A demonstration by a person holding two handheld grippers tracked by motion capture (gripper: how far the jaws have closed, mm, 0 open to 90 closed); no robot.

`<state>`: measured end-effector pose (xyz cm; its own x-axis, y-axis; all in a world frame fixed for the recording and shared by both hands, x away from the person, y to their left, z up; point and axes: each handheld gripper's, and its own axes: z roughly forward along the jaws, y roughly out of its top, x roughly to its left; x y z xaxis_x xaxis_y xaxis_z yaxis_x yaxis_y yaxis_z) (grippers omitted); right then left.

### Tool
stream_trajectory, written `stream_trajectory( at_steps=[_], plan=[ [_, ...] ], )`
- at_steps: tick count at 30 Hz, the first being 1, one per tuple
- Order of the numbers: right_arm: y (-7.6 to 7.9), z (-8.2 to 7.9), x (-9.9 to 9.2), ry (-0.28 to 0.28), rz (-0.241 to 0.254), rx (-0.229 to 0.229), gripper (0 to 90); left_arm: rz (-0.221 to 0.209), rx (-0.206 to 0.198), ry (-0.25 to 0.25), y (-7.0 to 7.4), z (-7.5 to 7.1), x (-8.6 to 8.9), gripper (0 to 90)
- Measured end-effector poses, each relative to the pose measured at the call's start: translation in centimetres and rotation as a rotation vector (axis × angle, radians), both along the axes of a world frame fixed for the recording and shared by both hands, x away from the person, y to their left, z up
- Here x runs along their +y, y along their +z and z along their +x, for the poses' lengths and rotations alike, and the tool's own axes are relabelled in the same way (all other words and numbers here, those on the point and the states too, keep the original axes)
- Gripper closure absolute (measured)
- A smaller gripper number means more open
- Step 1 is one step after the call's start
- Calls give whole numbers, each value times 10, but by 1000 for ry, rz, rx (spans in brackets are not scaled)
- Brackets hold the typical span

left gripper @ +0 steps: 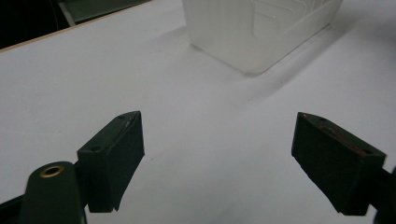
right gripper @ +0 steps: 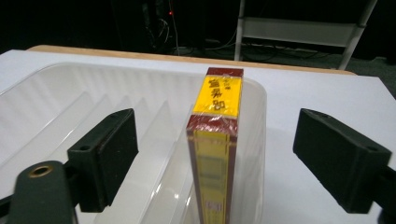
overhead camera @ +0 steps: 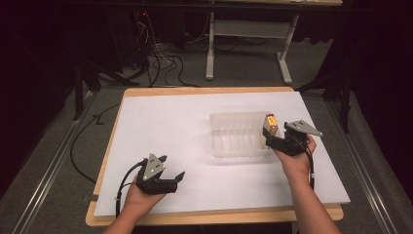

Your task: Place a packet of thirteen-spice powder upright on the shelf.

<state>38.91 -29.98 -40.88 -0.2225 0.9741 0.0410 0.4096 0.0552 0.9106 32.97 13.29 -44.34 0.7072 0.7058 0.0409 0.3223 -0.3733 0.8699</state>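
Observation:
A slim red and yellow box (right gripper: pixel 215 135) stands upright on its edge in the end slot of a clear ribbed plastic tray (right gripper: pixel 70 93), against the tray's right wall. My right gripper (right gripper: pixel 219 158) is open, its jaws on either side of the box with a gap on both sides. From above, the box (overhead camera: pixel 270 124) rises from the right end of the tray (overhead camera: pixel 234 134), just ahead of the right gripper (overhead camera: pixel 271 140). My left gripper (overhead camera: pixel 173 166) rests open and holds nothing at the near left of the white sheet (overhead camera: pixel 170 122). Ahead of the left gripper (left gripper: pixel 219 158) stands the tray (left gripper: pixel 252 32).
The white sheet covers a wooden table whose edge (overhead camera: pixel 204 217) shows along the front. Behind the table are black cables (overhead camera: pixel 160 63) on the floor and a white table frame (overhead camera: pixel 248 29). Metal rails (overhead camera: pixel 48 175) run along the floor on both sides.

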Motion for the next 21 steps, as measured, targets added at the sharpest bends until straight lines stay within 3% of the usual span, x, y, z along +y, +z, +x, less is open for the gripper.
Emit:
stream_trajectory(
  at_steps=[8,9,11,16,19,21],
  plan=[
    [5,-29,0,62,-5,6,73,-13,5,2,1,0,-1,175],
    [5,-40,0,87,-7,-1,71,-17,9,2,1,0,-1,175],
    [5,-45,0,93,-3,1,71,-22,11,2,1,-1,-1,175],
    [0,-82,5,146,7,12,71,-41,21,-4,1,-3,-3,175],
    [-11,-103,2,144,26,-24,92,-39,23,-10,1,-4,-5,175],
    [-23,-109,-2,139,38,7,103,-39,24,-17,1,-4,-8,175]
  ],
)
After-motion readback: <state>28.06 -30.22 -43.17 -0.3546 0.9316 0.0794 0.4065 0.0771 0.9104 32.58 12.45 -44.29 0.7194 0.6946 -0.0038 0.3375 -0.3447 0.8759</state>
